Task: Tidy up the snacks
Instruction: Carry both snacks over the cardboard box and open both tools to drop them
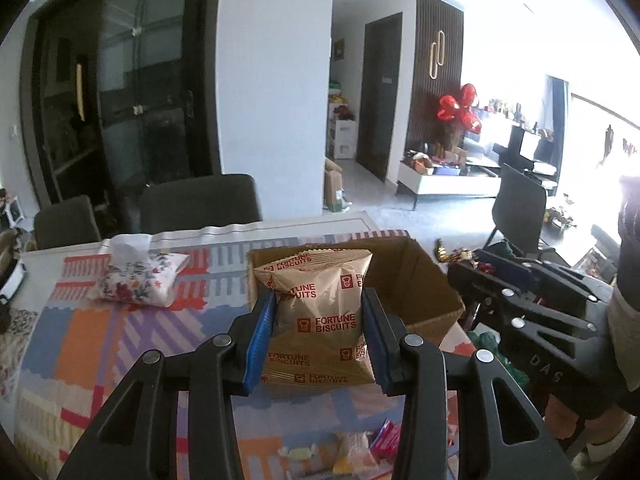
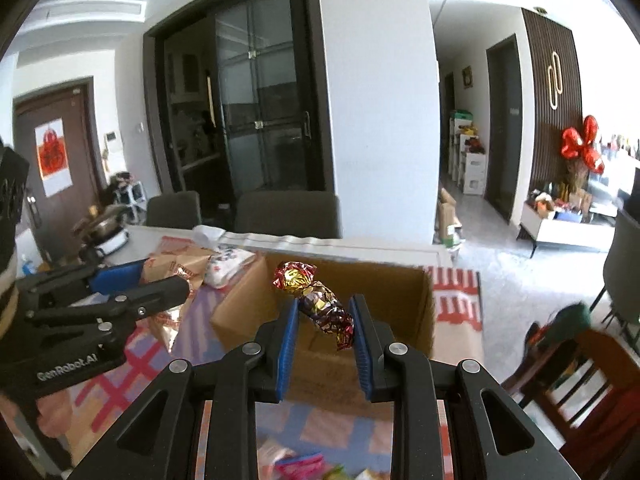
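Two grippers, both loaded. The left gripper [image 1: 320, 330] has its blue-padded fingers [image 1: 260, 336] clamped on either side of a tan Fortune Biscuits packet [image 1: 320, 312], which is held upright off the patterned worktop [image 1: 100, 320] — right in front of the open cardboard box [image 1: 416, 284]. From the left wrist view the packet's top edge overlaps the box's near-left rim, but I can't tell if it's over the opening or just short of it.

The right gripper [image 2: 326, 334] is holding a foil-wrapped candy [image 2: 320, 300], red and gold with a dark middle, pinched between its fingers [image 2: 288, 340] and tilted so one twisted end pokes up toward the box. In the right wrist view the candy hangs over the box's near wall, above the opening.

Other bits: a floral tissue pouch [image 1: 138, 278] lies on the worktop left of the box, and a few blurry snack wrappers [image 1: 360, 446] lie on the near side, below the fingers. Two dark chairs [image 1: 200, 202] stand at the far edge.
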A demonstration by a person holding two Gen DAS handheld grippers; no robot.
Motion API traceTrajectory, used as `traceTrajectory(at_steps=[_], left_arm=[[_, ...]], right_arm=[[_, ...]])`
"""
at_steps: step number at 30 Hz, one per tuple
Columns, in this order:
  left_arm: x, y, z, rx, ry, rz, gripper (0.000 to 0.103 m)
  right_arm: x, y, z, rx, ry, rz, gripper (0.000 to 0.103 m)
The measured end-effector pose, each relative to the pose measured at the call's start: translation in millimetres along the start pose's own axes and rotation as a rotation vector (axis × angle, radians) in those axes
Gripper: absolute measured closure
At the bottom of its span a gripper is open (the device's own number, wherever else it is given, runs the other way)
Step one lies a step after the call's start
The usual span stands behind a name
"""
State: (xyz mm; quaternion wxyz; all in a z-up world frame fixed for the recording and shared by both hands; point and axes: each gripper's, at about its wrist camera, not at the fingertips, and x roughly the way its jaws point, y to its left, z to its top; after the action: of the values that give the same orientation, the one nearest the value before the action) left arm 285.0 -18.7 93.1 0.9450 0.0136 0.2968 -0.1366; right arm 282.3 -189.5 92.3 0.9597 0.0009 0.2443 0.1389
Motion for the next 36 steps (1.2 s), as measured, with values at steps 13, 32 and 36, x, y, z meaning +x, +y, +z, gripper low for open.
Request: traceTrajectory(at_steps=[13, 32, 36], left_arm=[[73.1, 3.5, 21.6, -0.03, 0.13, -0.016, 0.06], [21.8, -5.6, -19.9, 0.028, 0.085, 0.055, 0.027], [5.3, -9.7, -30.9, 0.036, 0.078, 0.043, 0.026]], right_arm=[[67.6, -28.4, 6.9, 0.055, 0.155, 0.013, 0.076], [35.2, -16.5, -24.0, 0.021, 0.121, -0.027, 0.045], [19.7, -10.6, -29.7, 0.023, 0.114, -0.008, 0.045]])
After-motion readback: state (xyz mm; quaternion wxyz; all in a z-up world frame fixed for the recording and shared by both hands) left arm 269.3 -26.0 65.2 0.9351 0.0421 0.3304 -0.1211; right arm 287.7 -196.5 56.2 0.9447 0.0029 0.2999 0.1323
